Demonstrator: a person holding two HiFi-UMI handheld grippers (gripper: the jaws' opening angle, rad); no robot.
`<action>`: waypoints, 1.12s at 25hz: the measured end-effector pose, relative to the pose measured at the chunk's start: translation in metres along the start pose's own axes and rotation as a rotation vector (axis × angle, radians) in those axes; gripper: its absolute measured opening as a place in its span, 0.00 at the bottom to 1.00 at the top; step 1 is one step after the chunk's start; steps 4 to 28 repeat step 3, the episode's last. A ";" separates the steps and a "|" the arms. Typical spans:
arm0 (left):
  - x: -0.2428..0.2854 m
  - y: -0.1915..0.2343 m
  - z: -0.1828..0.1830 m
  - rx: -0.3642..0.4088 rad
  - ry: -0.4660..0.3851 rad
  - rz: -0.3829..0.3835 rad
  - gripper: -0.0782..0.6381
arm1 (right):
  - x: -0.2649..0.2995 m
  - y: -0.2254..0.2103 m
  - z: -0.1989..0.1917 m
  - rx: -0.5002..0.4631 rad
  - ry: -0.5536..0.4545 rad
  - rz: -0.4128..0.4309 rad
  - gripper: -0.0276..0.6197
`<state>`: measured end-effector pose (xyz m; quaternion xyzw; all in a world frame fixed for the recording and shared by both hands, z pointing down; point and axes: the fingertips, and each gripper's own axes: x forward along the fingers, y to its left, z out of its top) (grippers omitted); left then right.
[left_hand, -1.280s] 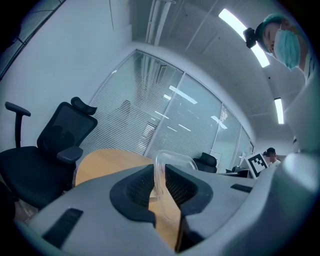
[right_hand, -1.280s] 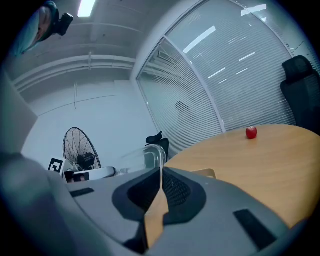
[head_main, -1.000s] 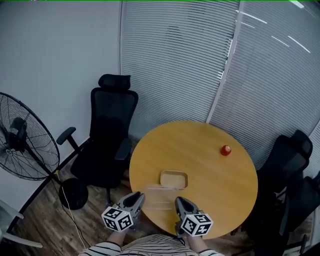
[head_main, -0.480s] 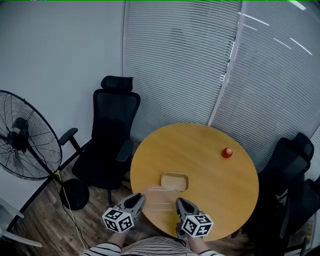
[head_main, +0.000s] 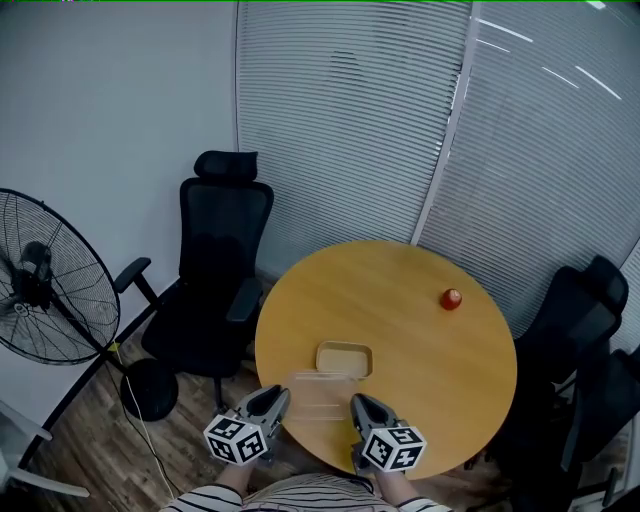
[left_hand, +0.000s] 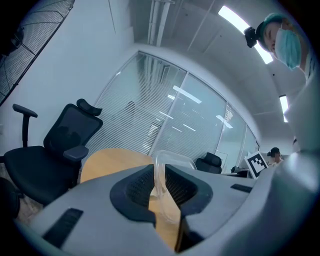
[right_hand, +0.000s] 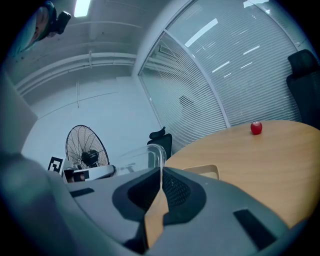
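Clear plastic lid (head_main: 320, 393) hangs between your two grippers, one short edge in each, over the near rim of the round table (head_main: 420, 370). Your left gripper (head_main: 275, 395) has its jaws closed almost together, pinching the lid's thin wall between the pads; your right gripper (head_main: 358, 402) is clamped on the opposite edge the same way, with only the plastic in the gap. Just past the jaw tips a shallow tan box (head_main: 345, 358) sits on the wood, close to the lid's far edge but, as far as you can tell, apart from it. Farther out and to the right of your right jaws lies a red apple (head_main: 451, 298), well clear of both. Off to the left of your left jaws stand a black chair (head_main: 215, 270) and a fan (head_main: 50, 280). Since a second ago little has moved: both grips are unchanged, while your left gripper has tipped slightly, bringing the fan's cage into its view.
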<state>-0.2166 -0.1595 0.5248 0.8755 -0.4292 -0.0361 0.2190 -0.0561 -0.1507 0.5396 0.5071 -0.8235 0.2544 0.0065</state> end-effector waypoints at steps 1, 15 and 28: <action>0.003 0.000 0.001 -0.001 -0.001 0.001 0.23 | 0.001 -0.002 0.002 0.001 0.000 0.000 0.10; 0.009 -0.001 0.002 -0.002 -0.002 0.003 0.23 | 0.003 -0.008 0.005 0.003 0.000 -0.001 0.10; 0.009 -0.001 0.002 -0.002 -0.002 0.003 0.23 | 0.003 -0.008 0.005 0.003 0.000 -0.001 0.10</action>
